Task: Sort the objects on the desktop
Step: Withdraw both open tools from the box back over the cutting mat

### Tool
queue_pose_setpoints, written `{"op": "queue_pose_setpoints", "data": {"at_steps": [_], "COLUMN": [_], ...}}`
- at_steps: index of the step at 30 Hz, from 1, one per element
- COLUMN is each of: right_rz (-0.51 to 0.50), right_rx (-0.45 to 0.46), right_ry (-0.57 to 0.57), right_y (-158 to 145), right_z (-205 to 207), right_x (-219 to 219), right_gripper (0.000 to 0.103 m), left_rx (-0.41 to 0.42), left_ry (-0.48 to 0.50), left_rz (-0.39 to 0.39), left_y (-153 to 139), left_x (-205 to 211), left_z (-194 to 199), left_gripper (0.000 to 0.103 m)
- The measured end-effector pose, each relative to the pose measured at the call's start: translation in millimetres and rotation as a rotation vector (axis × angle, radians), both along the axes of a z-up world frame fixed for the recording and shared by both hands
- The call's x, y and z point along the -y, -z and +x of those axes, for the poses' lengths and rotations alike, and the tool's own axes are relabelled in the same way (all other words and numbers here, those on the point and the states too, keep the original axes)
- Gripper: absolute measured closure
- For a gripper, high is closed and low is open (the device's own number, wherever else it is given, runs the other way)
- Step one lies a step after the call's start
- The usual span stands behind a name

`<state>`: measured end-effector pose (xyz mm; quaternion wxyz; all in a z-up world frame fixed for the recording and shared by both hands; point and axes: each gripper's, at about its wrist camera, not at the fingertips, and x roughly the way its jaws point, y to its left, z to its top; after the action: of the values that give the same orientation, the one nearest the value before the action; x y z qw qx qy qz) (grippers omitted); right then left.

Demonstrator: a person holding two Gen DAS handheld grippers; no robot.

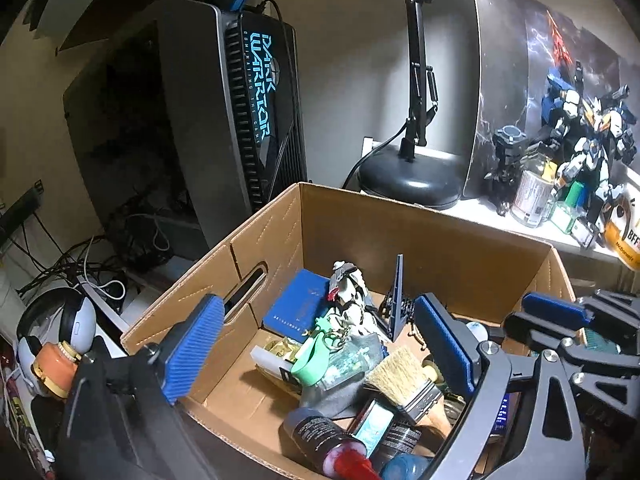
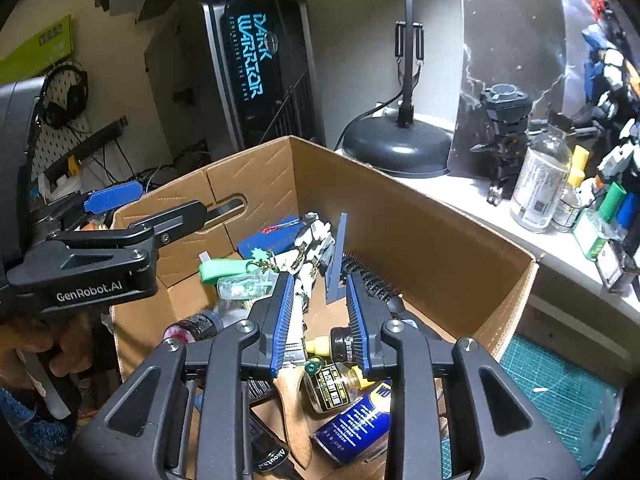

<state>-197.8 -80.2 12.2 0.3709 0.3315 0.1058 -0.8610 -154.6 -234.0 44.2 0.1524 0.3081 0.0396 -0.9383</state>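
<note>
An open cardboard box (image 1: 432,224) (image 2: 420,216) holds a jumble of small things: a blue booklet (image 1: 300,304), a white robot figure (image 1: 350,296), a green strap (image 1: 310,360), a paintbrush (image 1: 404,380), a dark bottle with a red cap (image 1: 324,436), a small yellow-capped bottle (image 2: 332,388), a blue can (image 2: 356,420) and a round hairbrush (image 2: 368,276). My left gripper (image 1: 320,344) is open and empty over the box's near left part. My right gripper (image 2: 320,320) is open and empty above the box's middle; it also shows in the left wrist view (image 1: 568,320).
A PC tower (image 1: 240,112) stands behind the box on the left, with cables beside it. A black lamp base (image 1: 408,180) sits behind the box. Bottles (image 2: 540,184) and robot models (image 1: 588,136) line the white shelf (image 2: 472,196) on the right. A green cutting mat (image 2: 560,396) lies lower right.
</note>
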Motion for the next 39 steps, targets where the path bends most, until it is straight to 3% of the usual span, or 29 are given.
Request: {"op": "queue_pose_setpoints", "data": {"at_steps": [6,18,23,27,32,34,39], "right_rz": [-0.022,-0.054,-0.054,-0.053,-0.048,-0.044,-0.034], "right_rx": [-0.021,-0.088,-0.118,-0.142,-0.173,-0.184,-0.2], "right_ry": [0.021,0.102,0.153,0.195,0.246,0.267,0.328], "right_y": [-10.6,-38.3,-48.6,-56.8,-66.5,-69.7,-75.7], "right_z": [7.3,29.6,40.9,49.9,62.9,68.8,83.7], "right_x": [-19.2,-85.8,-122.9,-152.5,-187.6,-200.4,-236.6], "right_gripper": [0.077,0.076,0.064,0.06,0.053,0.046,0.041], "left_rx": [0.002,-0.063,-0.086,-0.077,-0.112,-0.119,-0.131], "left_ry": [0.013,0.115,0.175,0.254,0.312,0.338,0.405], "left_rz": [0.021,0.011,0.007,0.05,0.037,0.042,0.04], "left_y": [-4.3,-32.1,-42.1,-47.4,-56.3,-58.6,-62.2], "left_x": [-4.7,-54.9,-84.5,-103.2,-132.4,-142.5,-171.4], "left_z": [6.1,30.2,36.5,38.1,42.8,43.2,43.3], "left_gripper": [0.006,0.006,0.006,0.006,0.006,0.006,0.006]}}
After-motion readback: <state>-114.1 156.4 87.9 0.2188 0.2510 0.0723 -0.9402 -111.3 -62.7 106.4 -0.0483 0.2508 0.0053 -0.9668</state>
